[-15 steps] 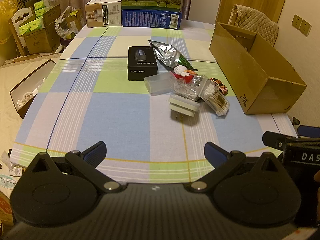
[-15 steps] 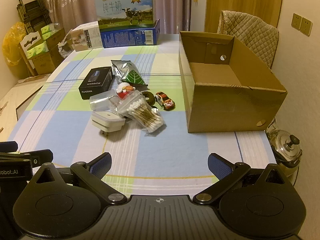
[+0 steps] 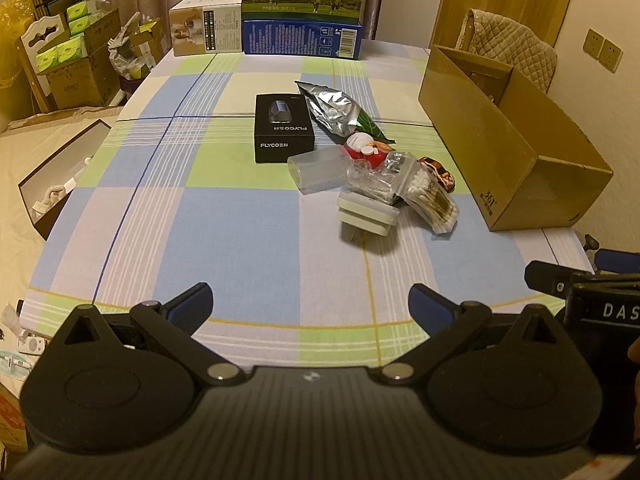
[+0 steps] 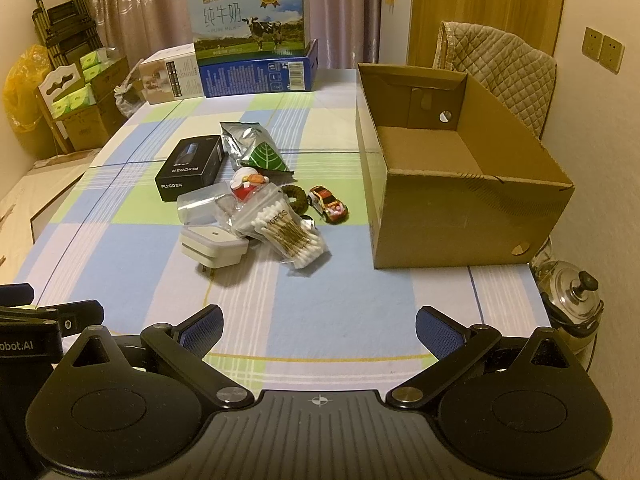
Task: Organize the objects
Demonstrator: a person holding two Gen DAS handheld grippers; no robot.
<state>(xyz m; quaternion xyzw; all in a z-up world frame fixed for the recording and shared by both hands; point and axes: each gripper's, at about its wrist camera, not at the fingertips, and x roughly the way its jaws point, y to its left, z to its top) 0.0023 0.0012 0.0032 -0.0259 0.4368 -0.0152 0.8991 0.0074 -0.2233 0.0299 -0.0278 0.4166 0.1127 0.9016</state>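
Nothing picked yet, so I read this as the start of the job: approach and first pick.

Left gripper [image 3: 310, 300] and right gripper [image 4: 320, 326]: jaws wide on both, nothing between them. Both hang over the near edge of the counter with the blue-green-white checked cloth [image 4: 168, 276], pitched down toward the pile and well short of it.

Task items sit in one cluster mid-counter, to the left of the open brown cardboard box [image 4: 460, 216]. The box looks empty inside and stands near the pile, not touching it.

Cluster:
- black rectangular FLYCO carton [image 4: 188, 172], far left
- crinkled silver foil pouch with a green leaf print [image 4: 252, 148], behind
- small red-and-white Santa figure [image 4: 246, 184], middle
- frosted translucent plastic case [image 4: 196, 206], touching the carton's near end
- white square plug adapter [image 4: 214, 246], nearest the grippers, prongs facing this way
- clear zip bag of cotton swabs [image 4: 286, 232], leaning on the adapter
- dark ring-shaped hair tie [image 4: 294, 196], partly under the bag
- small orange-and-white toy car [image 4: 328, 204], lying clear, closest to the box

Next move, my call: right gripper takes the toy car. It is isolated and the carry is short. Needs a reach forward, jaws across the car's narrow width, then a lift over the box wall. The bag and adapter overlap, so lifting either one could drag its neighbour. The left gripper is better placed for the adapter or the carton.
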